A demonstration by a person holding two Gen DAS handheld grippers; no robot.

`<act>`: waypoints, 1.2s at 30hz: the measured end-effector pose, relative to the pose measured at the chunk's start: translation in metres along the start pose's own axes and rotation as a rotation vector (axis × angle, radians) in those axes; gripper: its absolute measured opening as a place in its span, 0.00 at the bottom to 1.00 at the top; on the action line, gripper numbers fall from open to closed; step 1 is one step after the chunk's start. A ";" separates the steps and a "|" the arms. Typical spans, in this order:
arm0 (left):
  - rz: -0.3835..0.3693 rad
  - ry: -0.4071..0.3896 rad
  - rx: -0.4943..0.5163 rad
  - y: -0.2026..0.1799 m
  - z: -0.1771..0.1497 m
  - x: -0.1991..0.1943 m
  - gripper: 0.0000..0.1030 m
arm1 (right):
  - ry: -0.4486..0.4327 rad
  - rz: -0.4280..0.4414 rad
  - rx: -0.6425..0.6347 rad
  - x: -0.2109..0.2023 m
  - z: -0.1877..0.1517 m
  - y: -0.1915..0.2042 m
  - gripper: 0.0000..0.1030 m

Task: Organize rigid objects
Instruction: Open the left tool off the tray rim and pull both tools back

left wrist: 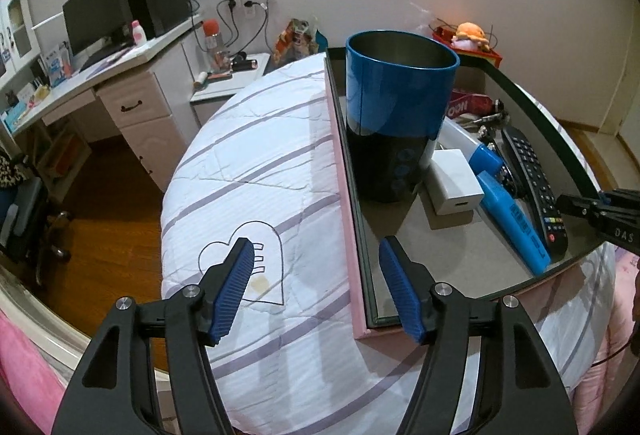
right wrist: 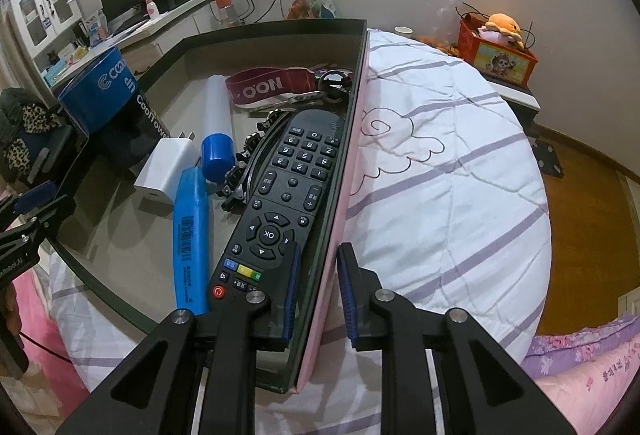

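Bedding (left wrist: 248,171) carries a shallow pink-sided box (left wrist: 460,259) in the left wrist view. The left gripper (left wrist: 318,289) has its jaws wide apart, straddling the box's left wall near the near-left corner, with nothing between them. Inside the box, a blue cup (left wrist: 398,91) stands upright against the left wall. Just right of it lies a white charger (left wrist: 454,181), then a blue bar (left wrist: 514,219) and a remote (left wrist: 532,181) along the right wall.

Right wrist view: the right gripper (right wrist: 318,293) is clamped on the box's right wall (right wrist: 332,235) near the near-right corner, one finger inside beside the remote (right wrist: 280,203), one outside over the bedding (right wrist: 460,175). The blue bar (right wrist: 192,235), charger (right wrist: 166,165) and cup (right wrist: 106,95) lie further left, a red strap (right wrist: 268,85) near the far wall.
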State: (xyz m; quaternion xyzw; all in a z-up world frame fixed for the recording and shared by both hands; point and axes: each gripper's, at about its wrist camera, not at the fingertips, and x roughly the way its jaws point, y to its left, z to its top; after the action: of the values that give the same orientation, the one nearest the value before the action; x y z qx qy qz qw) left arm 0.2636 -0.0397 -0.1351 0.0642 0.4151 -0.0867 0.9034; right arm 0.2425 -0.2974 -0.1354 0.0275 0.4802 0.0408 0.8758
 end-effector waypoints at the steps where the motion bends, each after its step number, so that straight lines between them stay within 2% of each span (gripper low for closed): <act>1: 0.000 -0.002 -0.002 0.001 0.000 -0.001 0.65 | 0.000 -0.002 0.003 0.000 -0.001 0.001 0.20; 5: -0.006 -0.020 -0.003 0.001 -0.003 -0.009 0.66 | -0.011 0.027 0.026 0.000 -0.001 -0.005 0.21; 7: -0.011 -0.038 0.016 0.000 -0.006 -0.017 0.70 | -0.023 0.063 0.036 -0.003 -0.002 -0.009 0.29; 8: -0.015 -0.046 0.022 0.000 -0.008 -0.021 0.71 | -0.038 0.075 0.035 -0.007 -0.003 -0.010 0.38; 11: -0.037 -0.067 0.029 0.003 -0.013 -0.032 0.76 | -0.110 0.028 0.008 -0.028 -0.010 -0.007 0.57; 14: -0.054 -0.077 0.028 0.007 -0.019 -0.038 0.79 | -0.171 0.056 -0.024 -0.051 -0.021 -0.004 0.62; 15: -0.057 -0.079 0.032 0.008 -0.021 -0.040 0.79 | -0.183 0.063 -0.035 -0.057 -0.024 -0.003 0.69; 17: -0.074 -0.077 0.040 0.008 -0.026 -0.041 0.81 | -0.204 0.059 -0.066 -0.066 -0.033 0.001 0.76; 22: -0.080 -0.049 0.071 0.000 -0.035 -0.033 0.81 | -0.201 0.088 -0.111 -0.070 -0.048 0.008 0.76; 25: -0.089 -0.031 0.088 -0.008 -0.038 -0.026 0.81 | -0.174 0.059 -0.140 -0.055 -0.052 0.017 0.76; 27: -0.094 -0.014 0.096 -0.015 -0.040 -0.019 0.81 | -0.158 0.072 -0.149 -0.044 -0.053 0.021 0.76; 36: -0.115 0.009 0.124 -0.040 -0.037 -0.006 0.81 | -0.191 0.096 -0.062 -0.032 -0.050 0.011 0.76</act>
State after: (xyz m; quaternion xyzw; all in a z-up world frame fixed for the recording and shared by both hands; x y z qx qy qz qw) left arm 0.2246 -0.0708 -0.1562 0.0967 0.4158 -0.1636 0.8894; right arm 0.1828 -0.2891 -0.1344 0.0271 0.3912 0.0948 0.9150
